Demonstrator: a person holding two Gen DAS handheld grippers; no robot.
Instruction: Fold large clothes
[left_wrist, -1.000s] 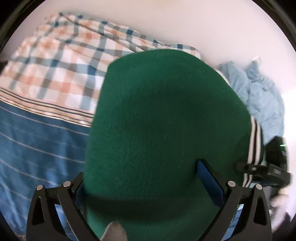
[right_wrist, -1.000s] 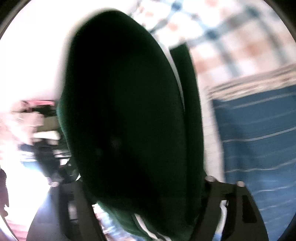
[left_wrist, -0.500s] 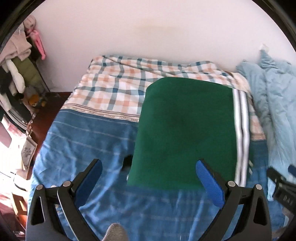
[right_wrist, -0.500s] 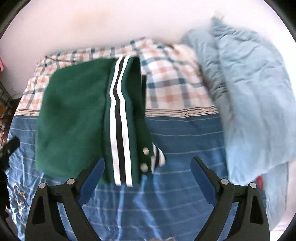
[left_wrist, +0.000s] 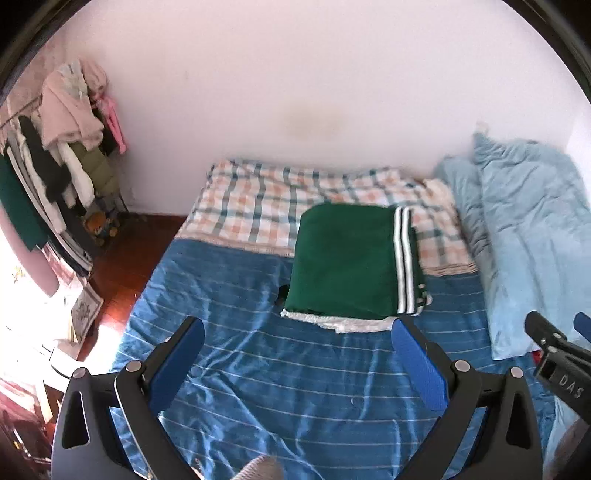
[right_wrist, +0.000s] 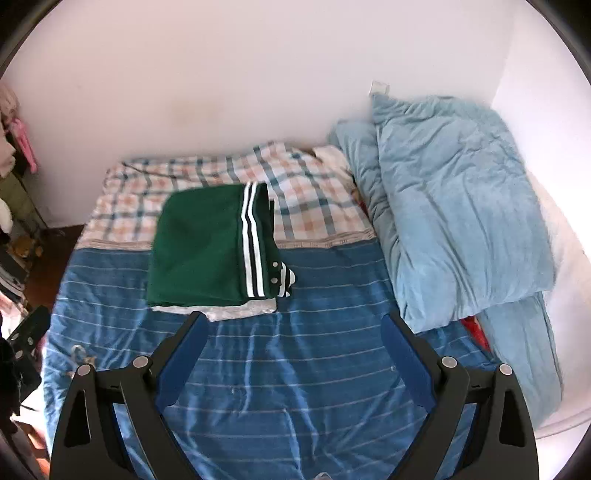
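Left gripper (left_wrist: 297, 352) and right gripper (right_wrist: 291, 345): both spread wide, empty, above the blue striped sheet (left_wrist: 266, 376). Beyond them the green jacket (left_wrist: 343, 264) lies folded into a rectangle, straddling sheet and plaid blanket (left_wrist: 258, 195), white lining poking out at the near edge. Fold looks finished; next move probably tucking that lining or fetching another garment.

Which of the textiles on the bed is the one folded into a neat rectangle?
The green jacket with white and black stripes. It is a flat rectangle across the blue striped sheet and checked sheet; the light blue duvet beside it is crumpled.
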